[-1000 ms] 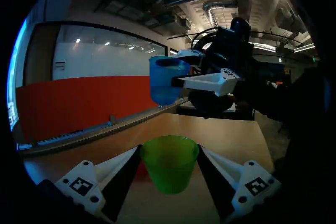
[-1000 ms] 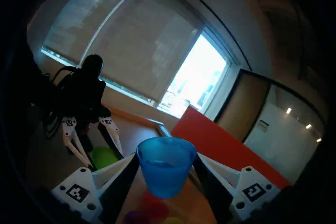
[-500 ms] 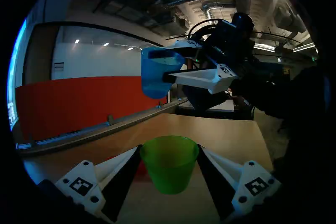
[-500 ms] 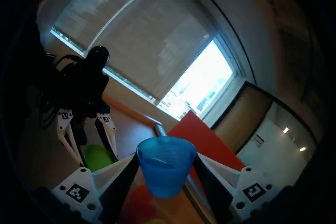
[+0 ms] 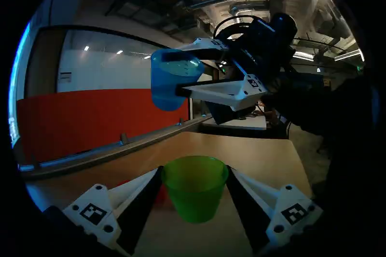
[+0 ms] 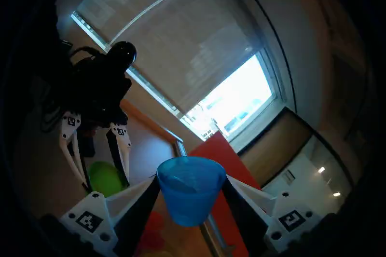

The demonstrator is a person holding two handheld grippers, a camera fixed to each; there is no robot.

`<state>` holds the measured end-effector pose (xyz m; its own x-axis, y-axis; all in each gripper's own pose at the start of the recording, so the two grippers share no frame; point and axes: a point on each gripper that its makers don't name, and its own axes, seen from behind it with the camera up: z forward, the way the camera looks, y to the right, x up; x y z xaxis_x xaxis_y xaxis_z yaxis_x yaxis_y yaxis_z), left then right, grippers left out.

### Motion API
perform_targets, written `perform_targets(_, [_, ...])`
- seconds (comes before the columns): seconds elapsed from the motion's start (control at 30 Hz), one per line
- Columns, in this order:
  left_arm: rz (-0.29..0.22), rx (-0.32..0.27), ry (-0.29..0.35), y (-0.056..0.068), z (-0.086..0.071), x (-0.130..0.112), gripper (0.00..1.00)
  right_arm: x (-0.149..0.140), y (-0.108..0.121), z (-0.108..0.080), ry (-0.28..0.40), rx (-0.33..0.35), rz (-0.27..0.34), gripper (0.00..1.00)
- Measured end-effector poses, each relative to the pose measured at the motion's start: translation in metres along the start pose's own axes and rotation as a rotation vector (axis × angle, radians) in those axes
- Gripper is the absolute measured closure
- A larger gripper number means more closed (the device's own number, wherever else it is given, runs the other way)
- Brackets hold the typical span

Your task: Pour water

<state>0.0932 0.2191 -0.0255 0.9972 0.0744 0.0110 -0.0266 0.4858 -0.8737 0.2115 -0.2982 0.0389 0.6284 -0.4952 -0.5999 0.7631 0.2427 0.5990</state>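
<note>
In the left gripper view my left gripper (image 5: 195, 187) is shut on a green cup (image 5: 195, 187), held upright just above the wooden table (image 5: 260, 153). Above and beyond it the right gripper (image 5: 183, 83) holds a blue cup (image 5: 171, 83) with water in it, tilted slightly toward the left. In the right gripper view my right gripper (image 6: 191, 190) is shut on the blue cup (image 6: 191, 190), and the water surface inside slants. Down at the left sits the green cup (image 6: 104, 178) between the left gripper's white fingers (image 6: 120, 148).
A red wall panel (image 5: 91, 117) and a metal rail (image 5: 120, 143) run along the table's far edge. A bright window (image 6: 231, 102) with a lowered blind lies behind. Red round shapes (image 6: 152, 230) lie on the table below the blue cup. A dark sleeve (image 5: 313, 112) holds the right gripper.
The right gripper has carried the blue cup up and to the left over the green cup and has rolled, tilting the cup. The left gripper and green cup stayed still.
</note>
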Motion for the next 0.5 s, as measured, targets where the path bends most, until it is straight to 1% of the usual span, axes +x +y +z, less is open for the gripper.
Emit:
perform_targets(0.23, [-0.003, 0.001, 0.003, -0.0017, 0.0, 0.0003, 0.1, 0.0015, 0.001, 0.0046, -0.018, 0.001, -0.07, 0.1])
perform_targets(0.5, [0.0, -0.003, 0.004, -0.0001, 0.0003, 0.0017, 0.09, 0.0039, 0.0033, 0.0081, -0.027, -0.004, -0.128, 0.1])
